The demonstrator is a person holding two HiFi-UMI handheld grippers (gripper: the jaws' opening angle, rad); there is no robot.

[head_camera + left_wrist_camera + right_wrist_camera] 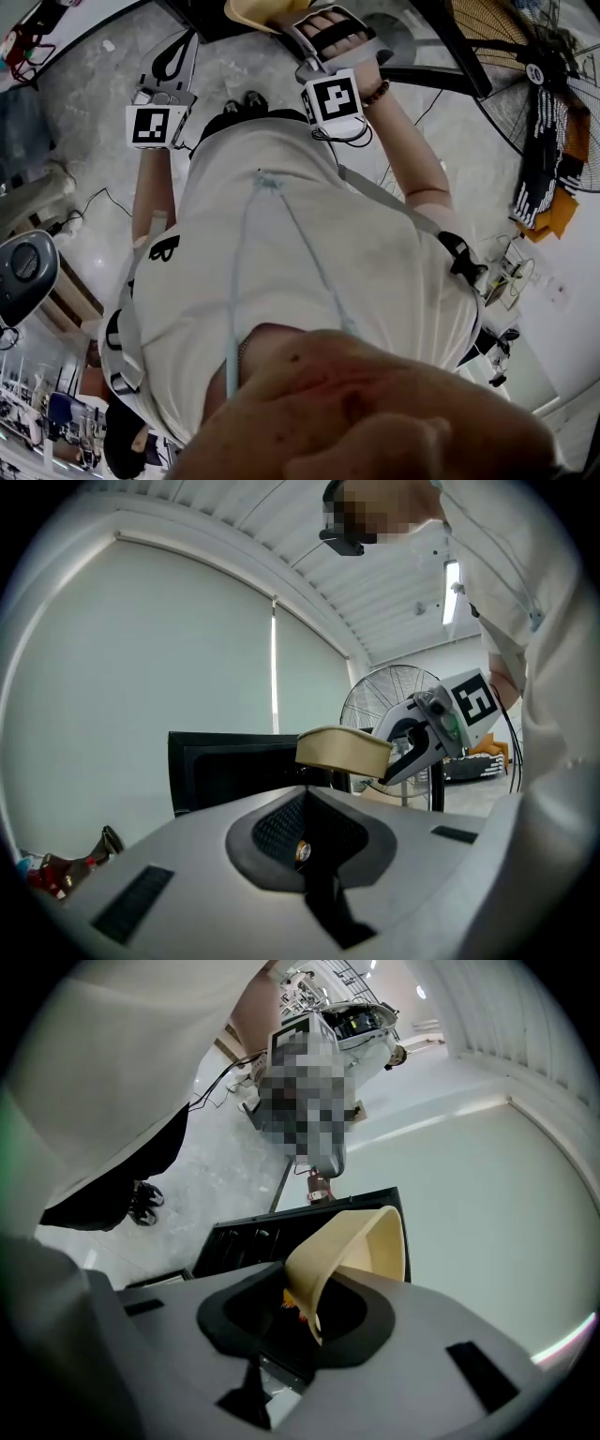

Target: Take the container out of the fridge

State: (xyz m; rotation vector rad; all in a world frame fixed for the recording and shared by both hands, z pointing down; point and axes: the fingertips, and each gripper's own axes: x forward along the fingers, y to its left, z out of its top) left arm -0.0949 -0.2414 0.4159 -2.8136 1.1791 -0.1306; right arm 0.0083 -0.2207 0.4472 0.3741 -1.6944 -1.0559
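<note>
A tan, bowl-like container sits tilted between the jaws of my right gripper, which is shut on its wall. In the head view the same container shows at the top edge, ahead of my right gripper. The left gripper view shows the container in the air, with the right gripper behind it. My left gripper is to the left of it, jaws together and holding nothing; its own view shows them closed. A black open box, likely the fridge, stands behind the container.
A large standing fan is at the right, and it also shows behind the container as the fan. The person's white shirt fills the middle of the head view. Cables lie on the pale floor at the left.
</note>
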